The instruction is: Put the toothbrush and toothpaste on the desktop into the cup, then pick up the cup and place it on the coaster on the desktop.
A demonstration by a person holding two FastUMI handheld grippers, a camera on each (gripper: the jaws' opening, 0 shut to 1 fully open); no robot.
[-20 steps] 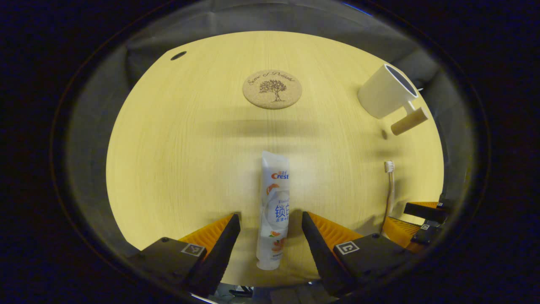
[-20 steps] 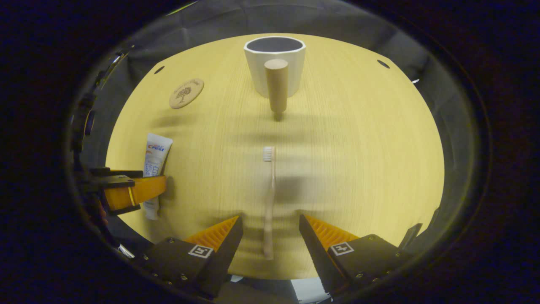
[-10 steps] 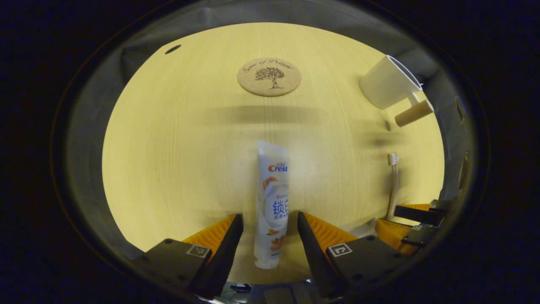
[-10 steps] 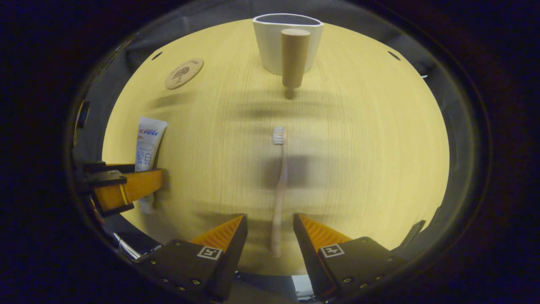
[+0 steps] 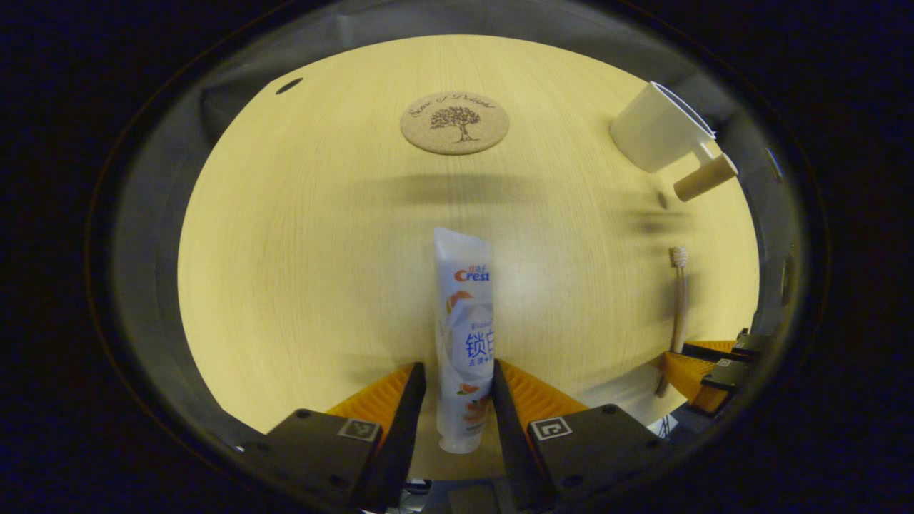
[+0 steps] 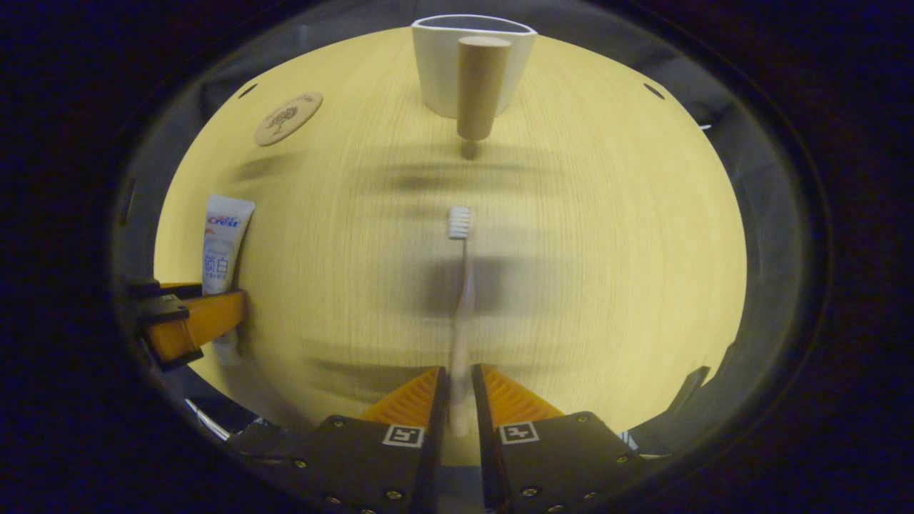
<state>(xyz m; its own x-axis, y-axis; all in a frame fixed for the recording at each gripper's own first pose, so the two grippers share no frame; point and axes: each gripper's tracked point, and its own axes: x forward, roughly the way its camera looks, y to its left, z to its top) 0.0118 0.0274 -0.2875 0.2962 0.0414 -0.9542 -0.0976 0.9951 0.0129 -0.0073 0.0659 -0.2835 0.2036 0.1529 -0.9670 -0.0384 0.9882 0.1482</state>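
The left gripper [image 5: 457, 389] has closed its fingers against the white toothpaste tube [image 5: 464, 335] lying on the pale wooden desktop [image 5: 300, 243]. The right gripper [image 6: 458, 400] pinches the slim beige toothbrush [image 6: 460, 300]; white cup [image 6: 473, 61] with wooden handle at 12 o'clock, round cork coaster [image 6: 288, 118] at 10 o'clock

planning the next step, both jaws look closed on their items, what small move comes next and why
Probably lift both straight up. The left gripper pinches the toothpaste, the right gripper pinches the toothbrush, and both items seem to lie on the desktop, short of the cup.
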